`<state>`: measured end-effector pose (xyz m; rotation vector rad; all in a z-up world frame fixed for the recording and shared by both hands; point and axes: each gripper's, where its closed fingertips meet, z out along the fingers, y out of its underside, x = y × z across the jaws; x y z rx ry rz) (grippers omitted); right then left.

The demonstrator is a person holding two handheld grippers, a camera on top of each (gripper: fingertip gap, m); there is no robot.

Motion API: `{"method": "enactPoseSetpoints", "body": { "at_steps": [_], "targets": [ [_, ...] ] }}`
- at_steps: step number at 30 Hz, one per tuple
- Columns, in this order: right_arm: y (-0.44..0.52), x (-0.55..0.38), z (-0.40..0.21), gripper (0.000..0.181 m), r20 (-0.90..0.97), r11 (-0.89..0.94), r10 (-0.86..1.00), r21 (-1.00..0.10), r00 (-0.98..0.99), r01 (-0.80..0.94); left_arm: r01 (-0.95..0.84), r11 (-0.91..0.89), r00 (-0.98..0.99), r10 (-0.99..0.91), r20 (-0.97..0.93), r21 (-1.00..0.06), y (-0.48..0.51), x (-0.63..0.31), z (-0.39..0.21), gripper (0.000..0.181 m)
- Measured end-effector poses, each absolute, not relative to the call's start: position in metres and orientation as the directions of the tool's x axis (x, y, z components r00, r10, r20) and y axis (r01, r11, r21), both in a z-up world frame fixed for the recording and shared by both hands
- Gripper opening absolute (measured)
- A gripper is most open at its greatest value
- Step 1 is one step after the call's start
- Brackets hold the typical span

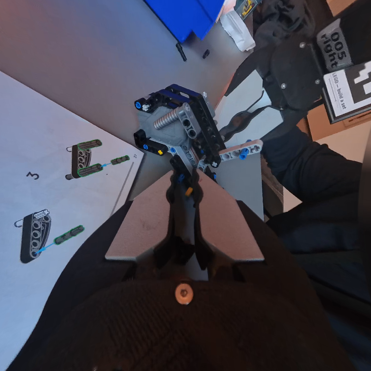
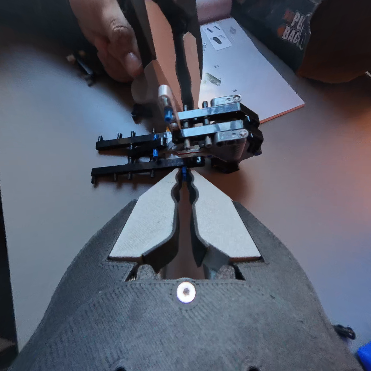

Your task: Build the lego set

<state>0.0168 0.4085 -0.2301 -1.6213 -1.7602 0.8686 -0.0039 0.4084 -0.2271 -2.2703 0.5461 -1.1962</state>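
Lego build (image 2: 180,144) between both tongs, booklet (image 1: 50,180) beside

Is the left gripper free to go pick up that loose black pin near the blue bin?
Probably not now: the left gripper is shut on the lego model. The black pin lies unobstructed.

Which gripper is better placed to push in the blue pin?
Right, probably. The right gripper already pinches the blue pin with its tip at the black beam of the model. The left gripper is shut on the model's near end, steadying it.
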Motion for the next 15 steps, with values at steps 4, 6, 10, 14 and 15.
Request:
{"method": "enactPoseSetpoints", "body": {
  "at_steps": [4, 6, 10, 14, 15],
  "targets": [
    [0.4096, 0.0163, -0.2294, 0.001, -0.072, -0.004, 0.994, -0.795, -0.088, 0.607, -0.1, -0.79, 0.529, -0.558, 0.639, -0.605, 0.41, -0.0048, -0.2266, 0.012],
    [0.4108, 0.0183, -0.229, 0.001, -0.035, 0.025, 0.996, -0.798, -0.087, 0.602, -0.114, -0.781, 0.529, -0.571, 0.628, -0.614, 0.409, -0.0032, -0.2265, 0.012],
    [0.4114, 0.0228, -0.2285, 0.002, 0.02, 0.071, 0.996, -0.8, -0.092, 0.595, -0.12, -0.776, 0.529, -0.578, 0.622, -0.619, 0.4085, -0.0027, -0.2266, 0.012],
    [0.412, 0.0256, -0.2234, 0.001, -0.009, 0.046, 0.996, -0.82, -0.093, 0.571, -0.118, -0.776, 0.529, -0.577, 0.622, -0.619, 0.4086, -0.0032, -0.2265, 0.012],
    [0.4122, 0.0255, -0.2236, 0.001, 0.0, 0.054, 0.996, -0.818, -0.093, 0.573, -0.119, -0.775, 0.53, -0.578, 0.621, -0.62, 0.4086, -0.0032, -0.2265, 0.012]
  ]
}}
